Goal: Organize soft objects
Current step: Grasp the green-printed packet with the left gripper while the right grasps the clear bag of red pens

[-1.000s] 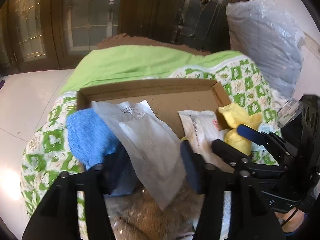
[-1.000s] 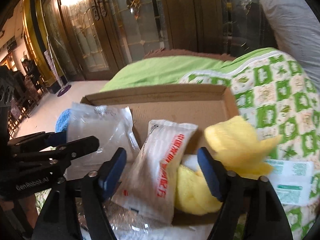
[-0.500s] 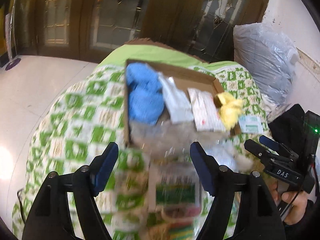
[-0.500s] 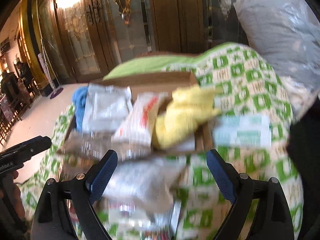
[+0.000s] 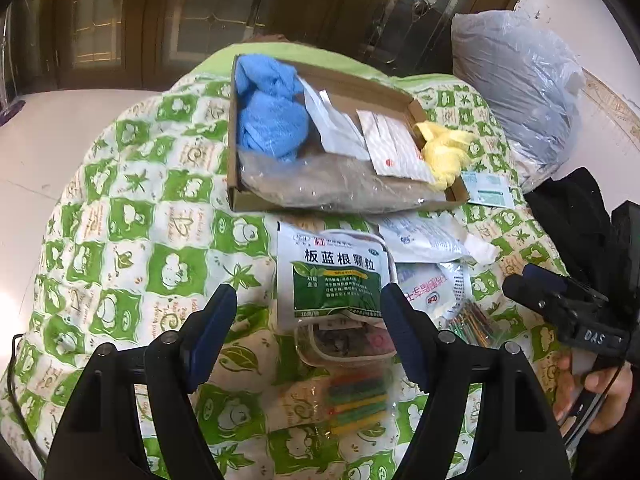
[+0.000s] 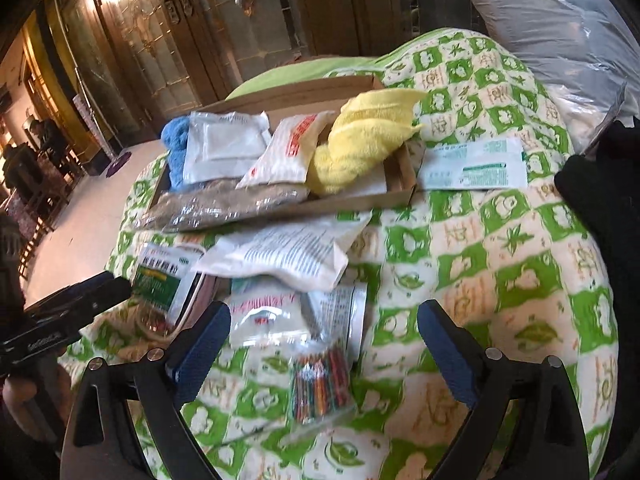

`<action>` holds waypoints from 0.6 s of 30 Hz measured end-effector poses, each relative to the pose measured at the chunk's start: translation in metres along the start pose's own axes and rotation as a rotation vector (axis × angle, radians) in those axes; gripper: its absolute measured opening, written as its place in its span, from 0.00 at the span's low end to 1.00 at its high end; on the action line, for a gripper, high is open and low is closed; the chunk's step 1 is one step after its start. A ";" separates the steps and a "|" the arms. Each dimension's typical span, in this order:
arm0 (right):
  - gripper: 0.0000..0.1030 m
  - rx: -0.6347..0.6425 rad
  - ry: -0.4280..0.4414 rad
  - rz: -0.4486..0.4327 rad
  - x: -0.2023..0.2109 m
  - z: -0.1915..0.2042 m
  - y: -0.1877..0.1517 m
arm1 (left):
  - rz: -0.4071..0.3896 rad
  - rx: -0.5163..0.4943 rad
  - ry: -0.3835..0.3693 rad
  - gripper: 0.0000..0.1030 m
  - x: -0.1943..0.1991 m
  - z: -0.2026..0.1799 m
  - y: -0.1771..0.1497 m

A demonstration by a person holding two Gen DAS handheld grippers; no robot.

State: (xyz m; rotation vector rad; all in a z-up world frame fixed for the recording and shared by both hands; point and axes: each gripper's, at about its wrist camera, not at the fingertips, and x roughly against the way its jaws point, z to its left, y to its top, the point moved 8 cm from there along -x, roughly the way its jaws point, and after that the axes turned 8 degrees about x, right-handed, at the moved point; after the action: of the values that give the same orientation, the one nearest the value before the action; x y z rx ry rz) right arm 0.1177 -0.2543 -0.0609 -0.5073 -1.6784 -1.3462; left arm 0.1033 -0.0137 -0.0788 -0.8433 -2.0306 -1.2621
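Two grippers: both are seen with jaws spread wide and nothing held between them.
Left gripper [image 5: 308,320]: it hovers above the quilt [image 5: 132,216], with the green sachet [image 5: 334,276] lying between and just ahead of its jaws.
Right gripper [image 6: 324,344]: a packet of coloured sticks [image 6: 318,384] lies between its jaws, and a white pouch with red print [image 6: 266,316] just ahead of them.
Box [image 5: 240,196]: it is set well ahead of both pairs of jaws; a blue towel [image 5: 268,120], two white packets, a clear bag of brown grain [image 5: 332,188] and a yellow cloth [image 5: 444,152] draped over its right wall are already inside.
Loose items: a large white printed bag [image 6: 288,256] lies between jaws and box; a green-and-white strip [image 6: 476,164] lies right of the box, apart from it.
Step in hand: judged as the pause between placements, with a next piece being chosen from the pile.
Progress: roughly half is judged sorted.
Next move: one gripper is to be lowered over a flat pouch, most likely the green sachet, and closed on an edge.
Risk: a flat, slippery pouch may be missed, or the item beneath it lifted too.
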 end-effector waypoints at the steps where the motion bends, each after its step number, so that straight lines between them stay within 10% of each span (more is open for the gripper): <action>1: 0.93 0.000 0.000 0.006 0.000 0.000 -0.001 | 0.002 -0.001 0.002 0.72 -0.001 0.000 -0.001; 18: 0.92 0.075 -0.034 0.130 -0.019 0.004 -0.009 | 0.024 0.024 -0.023 0.72 -0.025 -0.011 0.014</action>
State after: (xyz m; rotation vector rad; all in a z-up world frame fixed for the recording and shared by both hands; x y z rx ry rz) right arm 0.1186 -0.2502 -0.0816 -0.5886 -1.6872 -1.1827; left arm 0.1314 -0.0246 -0.0865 -0.8725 -2.0429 -1.2182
